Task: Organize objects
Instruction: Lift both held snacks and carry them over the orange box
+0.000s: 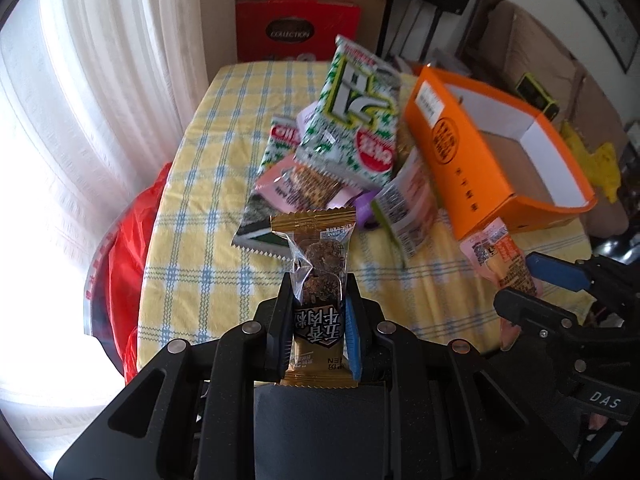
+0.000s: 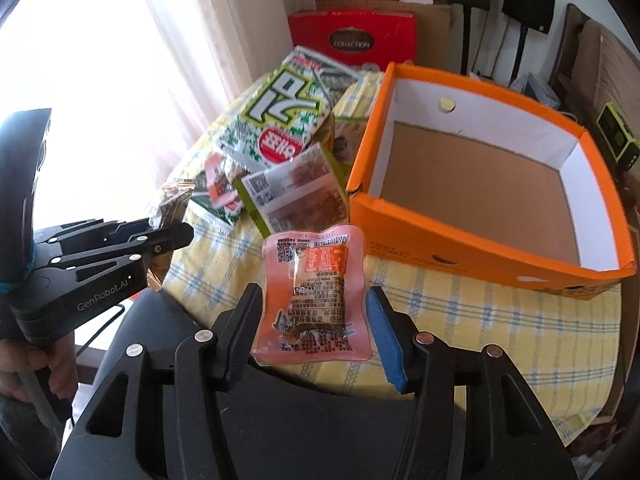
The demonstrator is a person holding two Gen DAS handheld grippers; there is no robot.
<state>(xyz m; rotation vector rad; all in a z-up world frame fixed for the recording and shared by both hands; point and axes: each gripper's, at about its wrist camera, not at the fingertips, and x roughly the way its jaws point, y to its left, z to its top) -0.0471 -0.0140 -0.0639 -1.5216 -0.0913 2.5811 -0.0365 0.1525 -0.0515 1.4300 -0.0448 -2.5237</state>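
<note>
My left tool (image 1: 318,292) pinches the light, crinkly gold snack packet (image 1: 316,276) mid-body; right tool (image 2: 314,312) wide, straddling the soft pink pouch (image 2: 314,296).

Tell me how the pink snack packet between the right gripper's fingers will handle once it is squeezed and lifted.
The pink packet looks like a thin, glossy pouch, so it will probably flex and may slip against the fingers. Its contents look small, so it is likely light. The right gripper stands open around it; pinching the lumpy middle seems safer than the flat edges.
</note>
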